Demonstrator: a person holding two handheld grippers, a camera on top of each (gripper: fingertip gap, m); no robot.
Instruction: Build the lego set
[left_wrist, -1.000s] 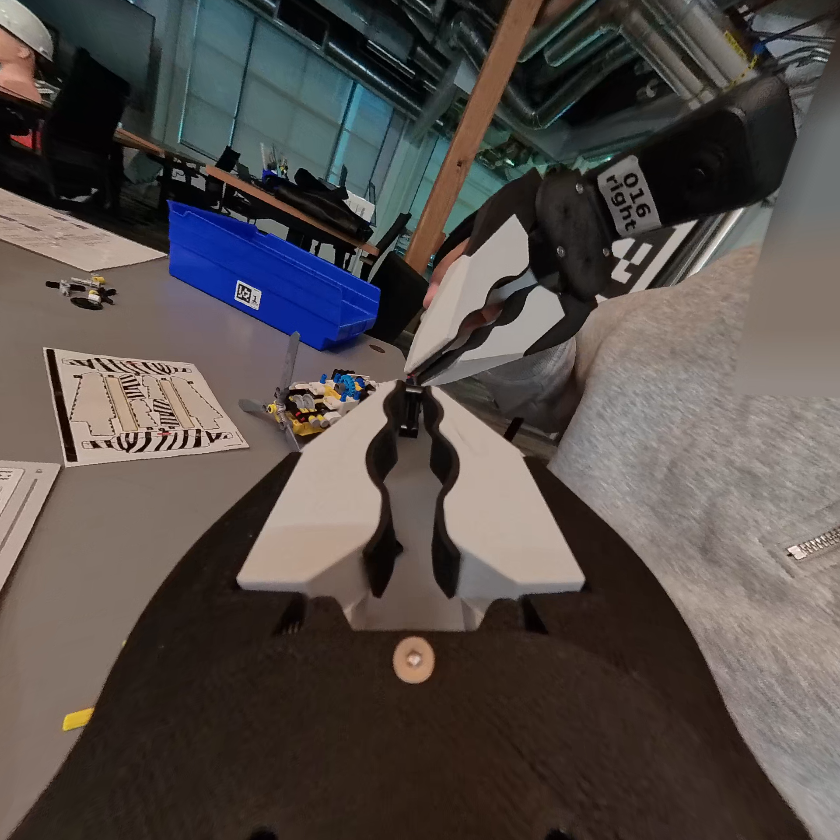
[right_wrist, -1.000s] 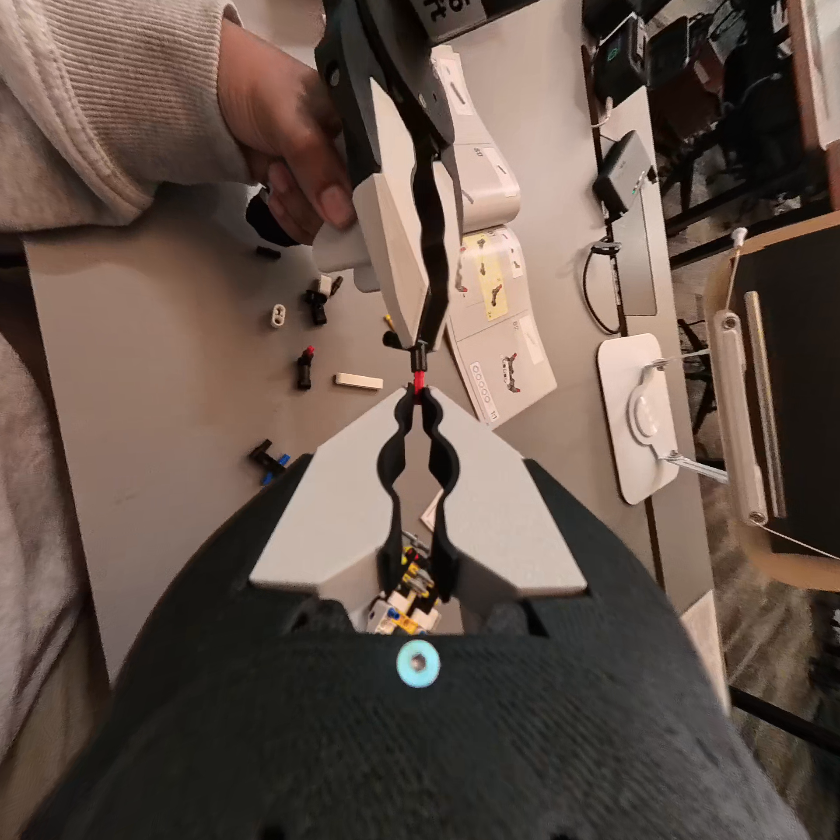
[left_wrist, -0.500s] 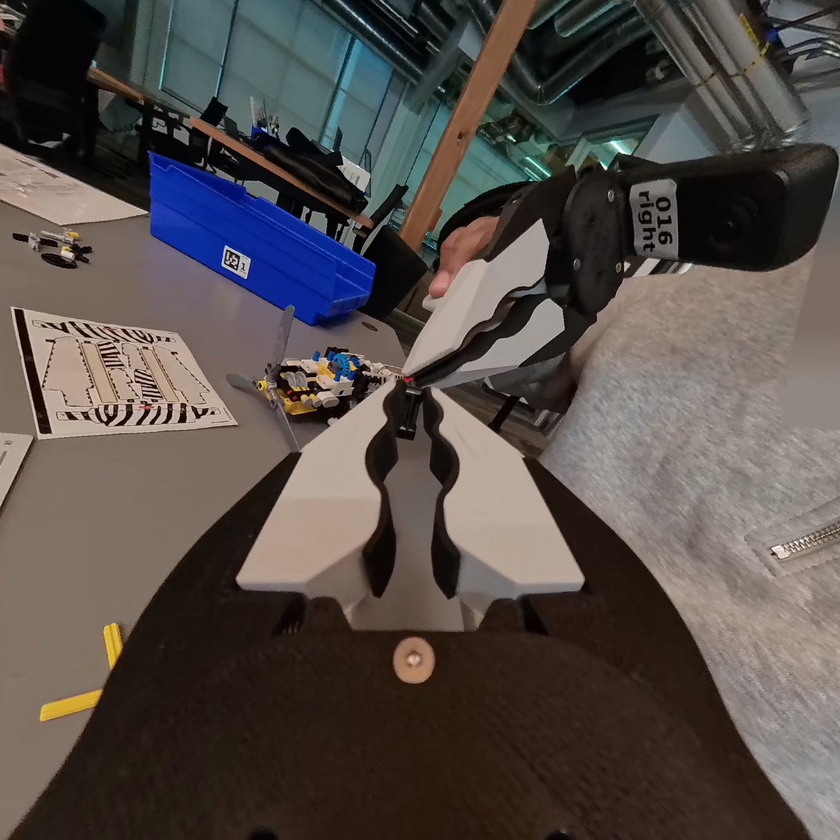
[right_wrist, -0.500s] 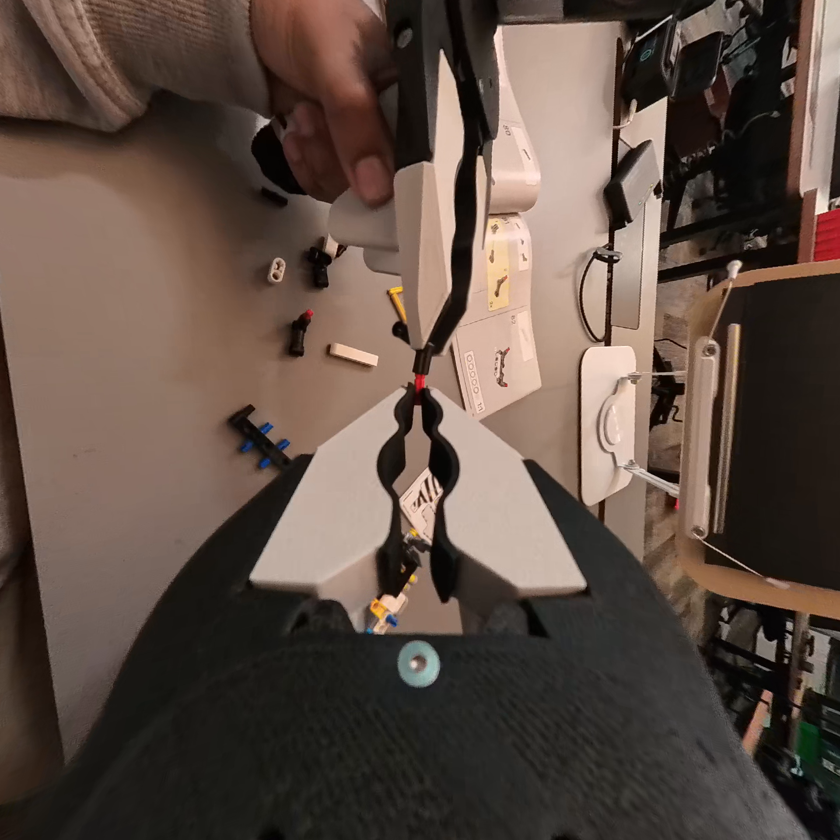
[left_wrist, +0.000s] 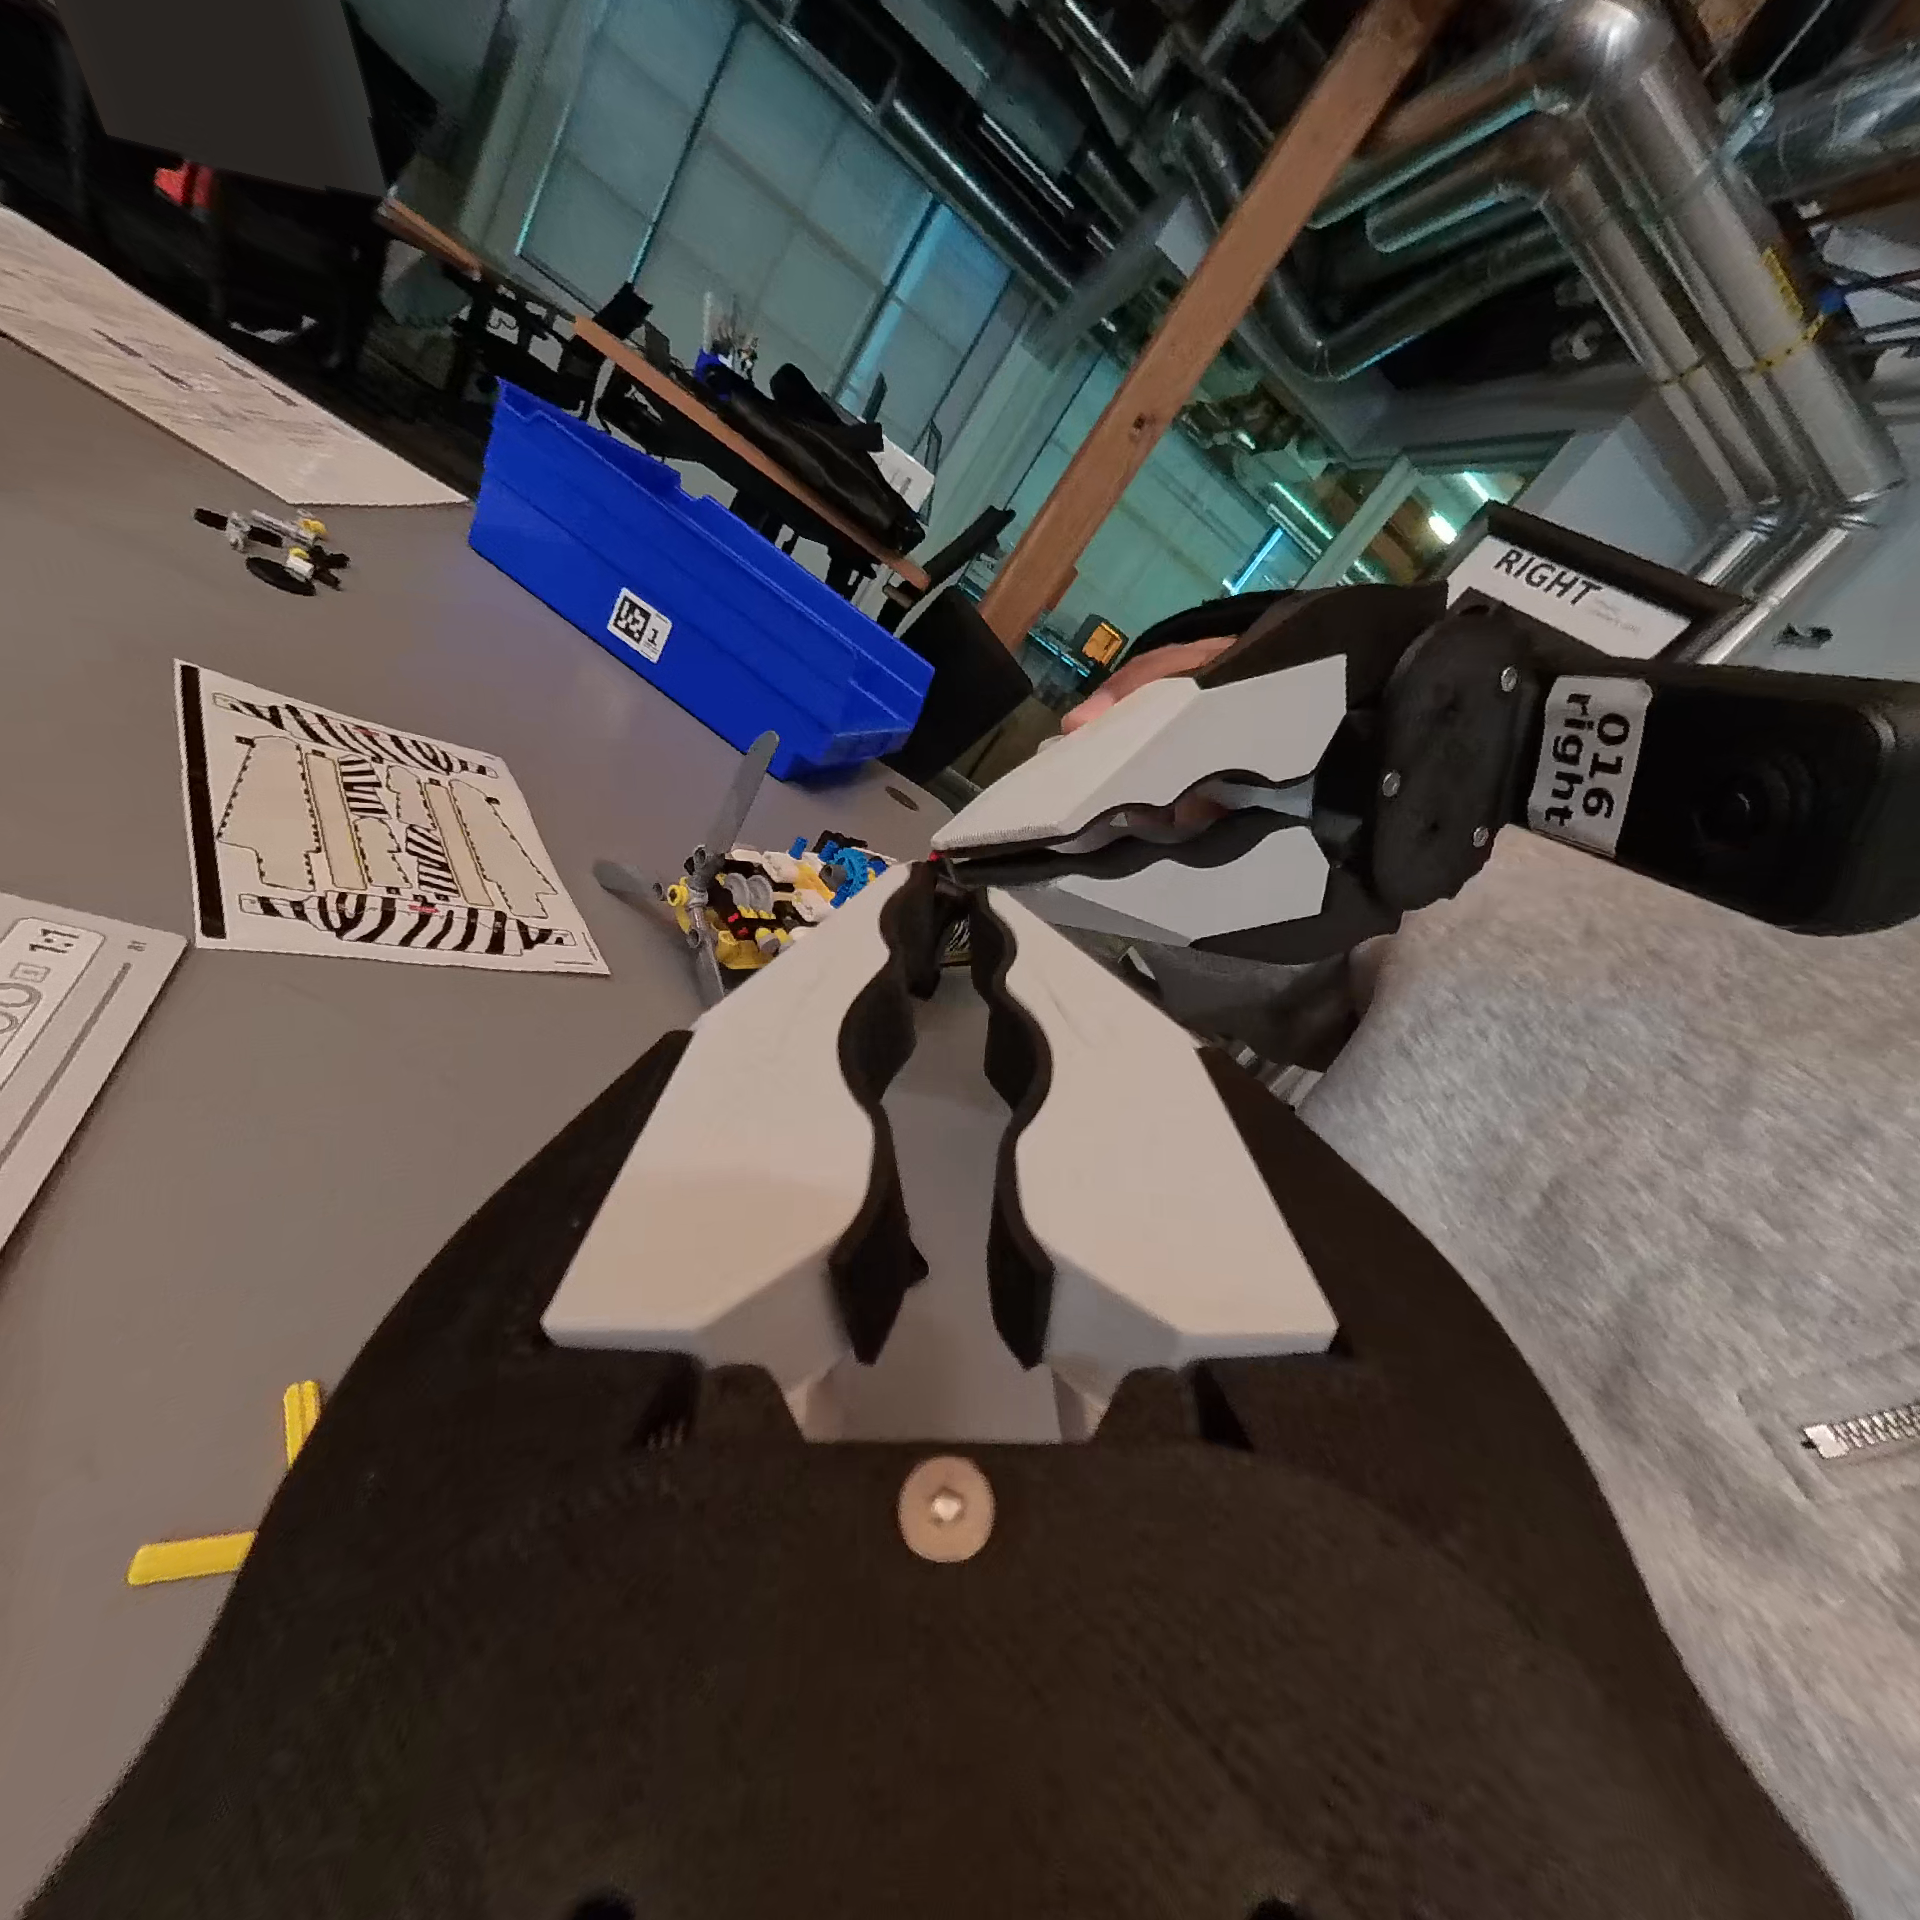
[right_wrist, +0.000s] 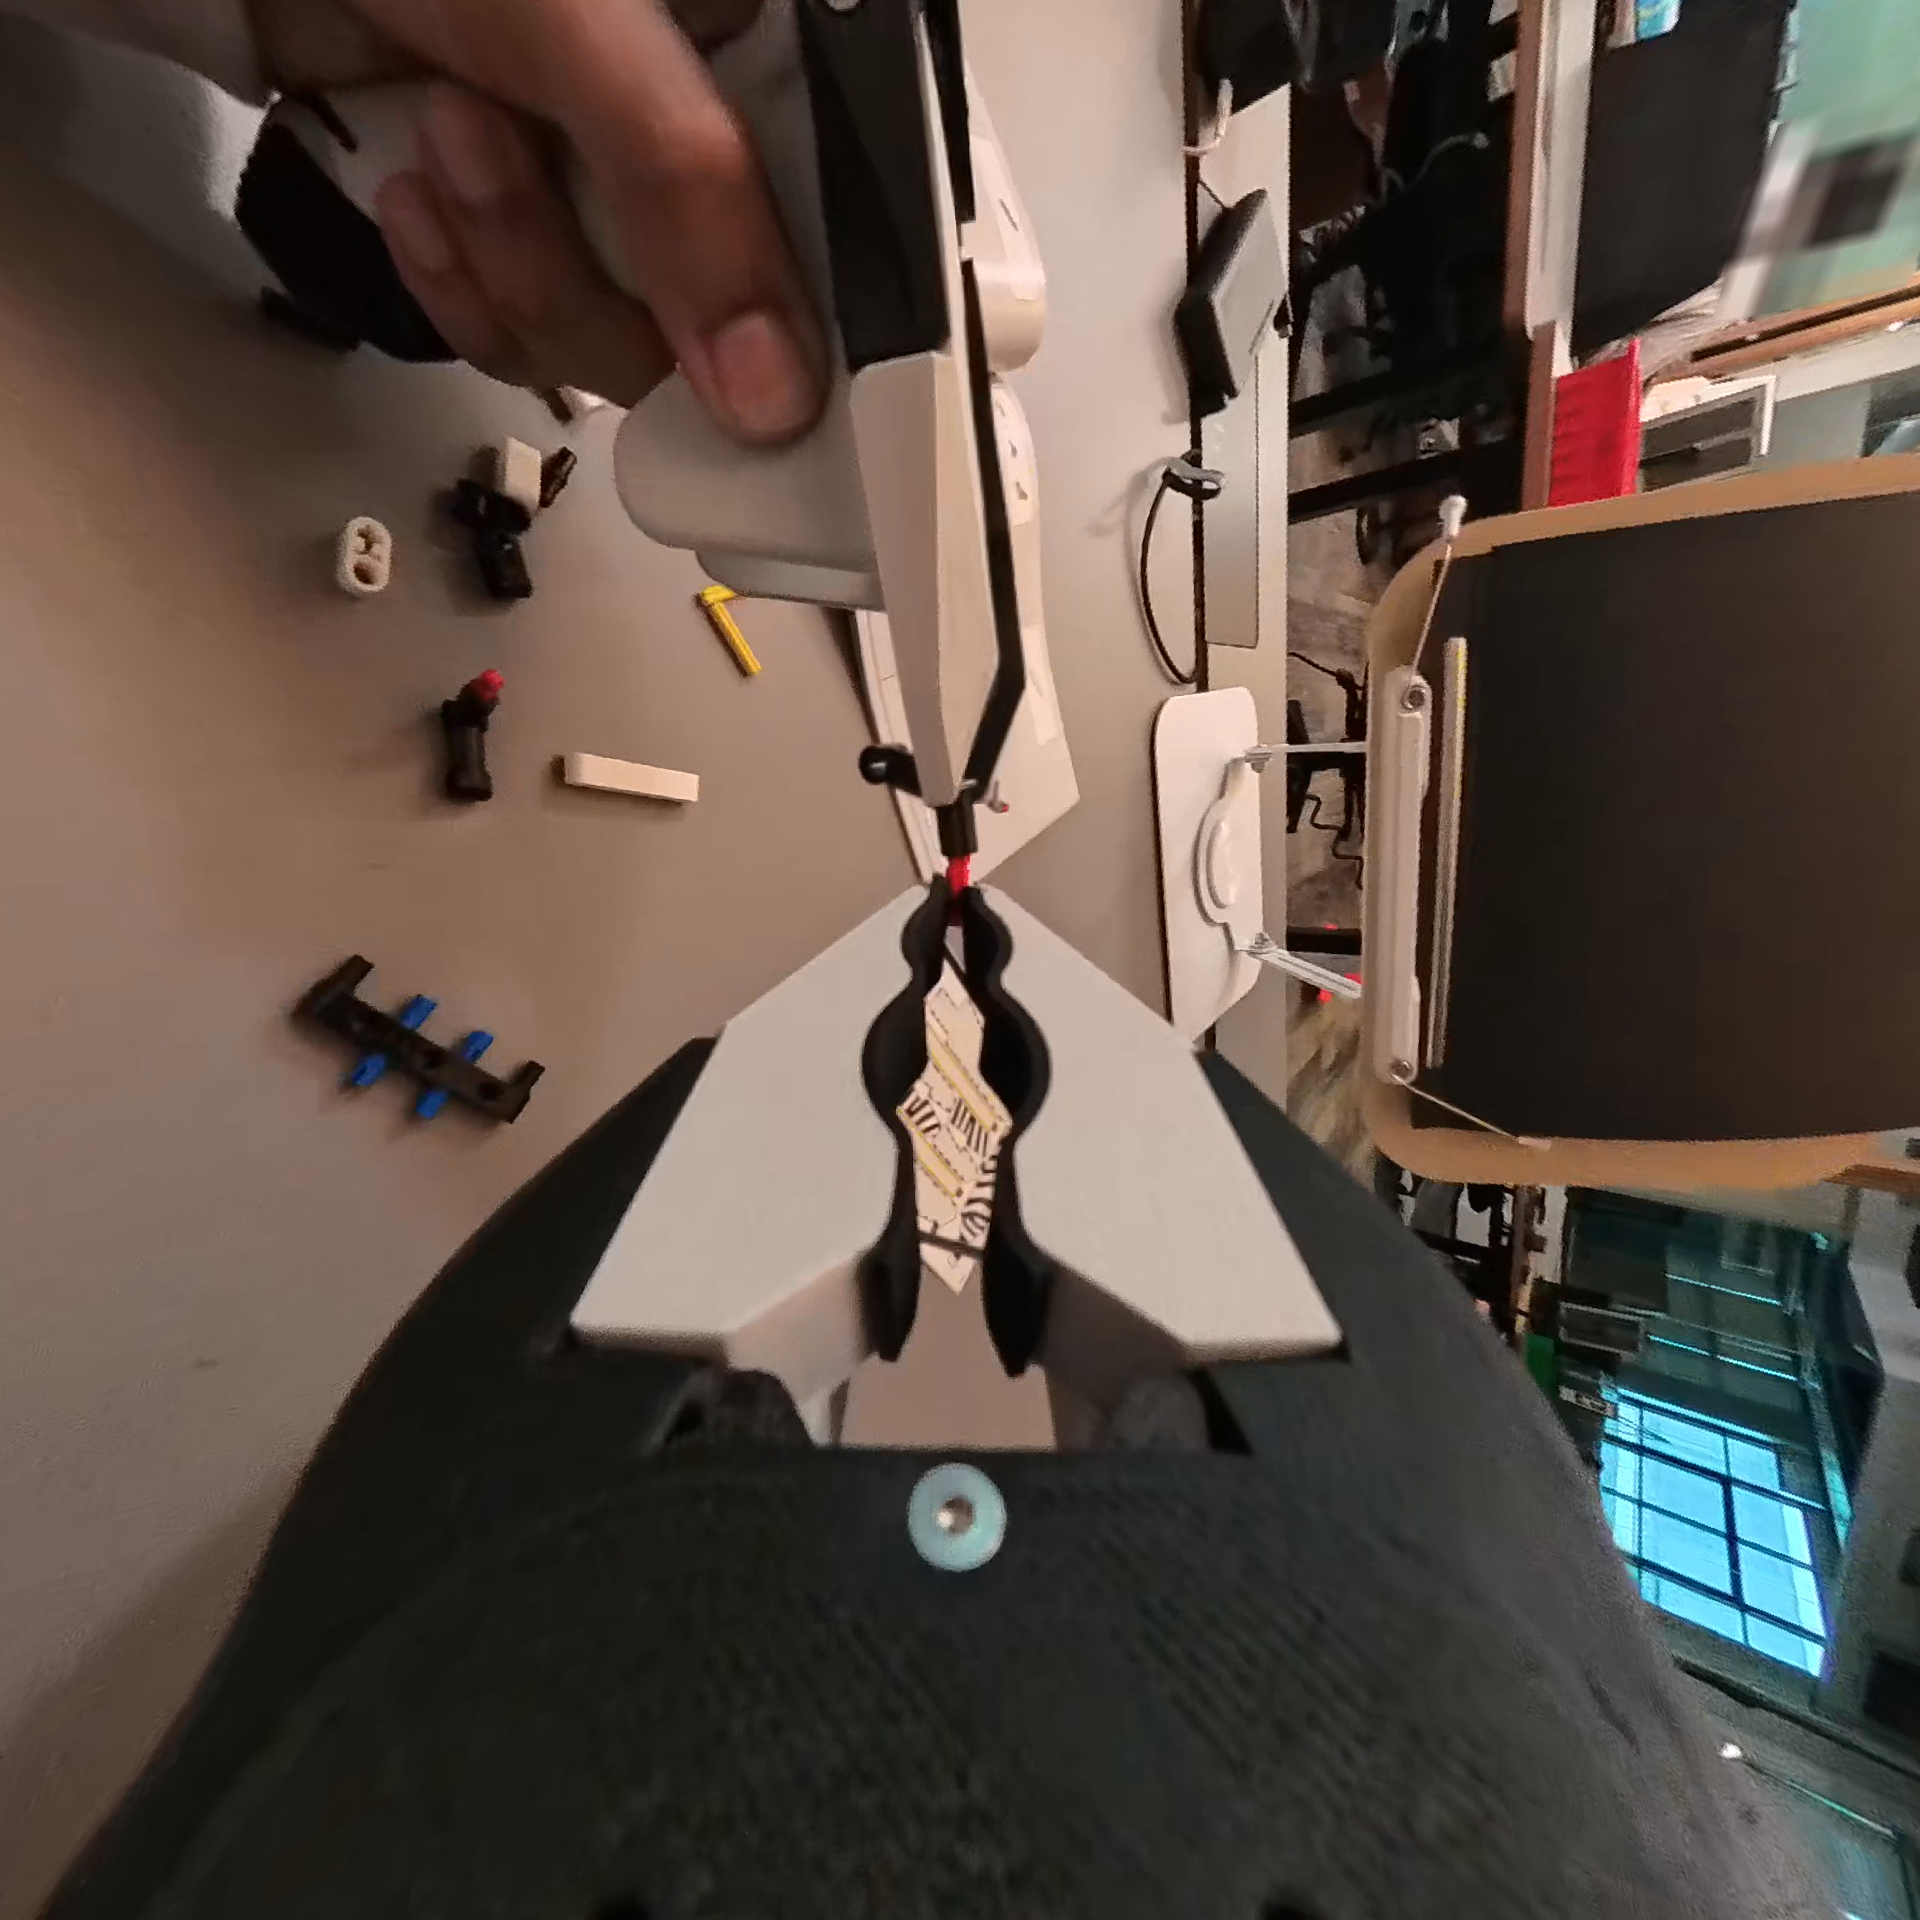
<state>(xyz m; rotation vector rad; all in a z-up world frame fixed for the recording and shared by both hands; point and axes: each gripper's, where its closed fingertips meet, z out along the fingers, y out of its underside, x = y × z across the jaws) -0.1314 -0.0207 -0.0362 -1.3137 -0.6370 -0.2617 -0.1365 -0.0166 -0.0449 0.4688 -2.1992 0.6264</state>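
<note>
- The left gripper has its jaws nearly together at the tips, pinching a small black connector piece; behind the tips the wavy black pads stand apart.
- The right gripper meets it tip to tip, its jaws closed on the red pin that sticks out of the black piece's end, so both tools hold the same small assembly above the grey table.
- A hand wraps the left gripper's handle, thumb on its pale trigger.
- Just beyond the left tips sits the partly built lego model, yellow, white, black and blue, with a grey propeller on its near side.
- Left of the model lies a striped sticker sheet; past the model, a blue bin.
- Well beyond the sticker sheet rests a small sub-assembly.
- Close by the left gripper's body, on the left, lie yellow bars.
- To the left of the right gripper's tips are loose parts: a black beam with blue pins, a white bar, a black piece with a red tip and a white two-hole link.
- A grey sweater fills the space right of the left gripper.
</note>
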